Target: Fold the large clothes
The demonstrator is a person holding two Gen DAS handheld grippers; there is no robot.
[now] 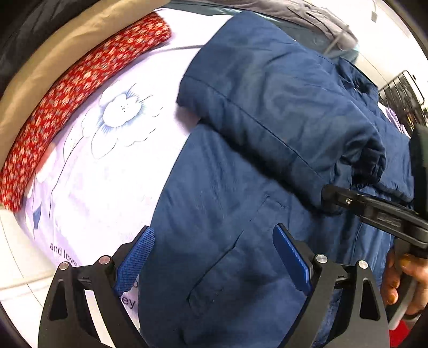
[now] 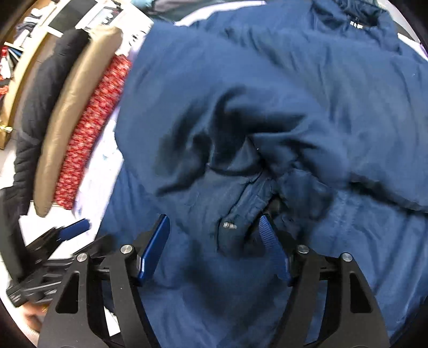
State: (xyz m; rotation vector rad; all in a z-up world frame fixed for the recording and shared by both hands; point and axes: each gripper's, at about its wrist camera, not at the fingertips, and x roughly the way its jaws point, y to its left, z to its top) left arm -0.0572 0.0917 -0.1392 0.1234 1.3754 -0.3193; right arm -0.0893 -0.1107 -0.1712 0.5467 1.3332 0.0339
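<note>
We find the blue jacket (image 1: 267, 166) spread across a pale printed sheet (image 1: 112, 160), covering most of that surface toward the right. To the left of the jacket a broad strip of sheet lies bare, bounded by folded garments laid in a row: a red patterned fabric (image 1: 80, 99), then a tan fabric (image 1: 53, 53), then a black quilted garment (image 2: 37, 112) outermost. A grey garment (image 1: 315, 18) sits beyond the jacket's far edge. The left gripper (image 1: 214, 257) hovers over the jacket's near hem at its left border, jaws spread wide with nothing between them. The right gripper (image 2: 214, 241) stands likewise released, jaws apart above a bunched cuff; whether its right pad (image 2: 270, 241) touches the cloth we cannot tell, the view being blurred. One sleeve (image 1: 281, 120) lies folded across the jacket body, its cuff gathered near the right gripper. We note a slanted pocket (image 1: 227, 267) on the front panel and deep creases around the sleeve.
</note>
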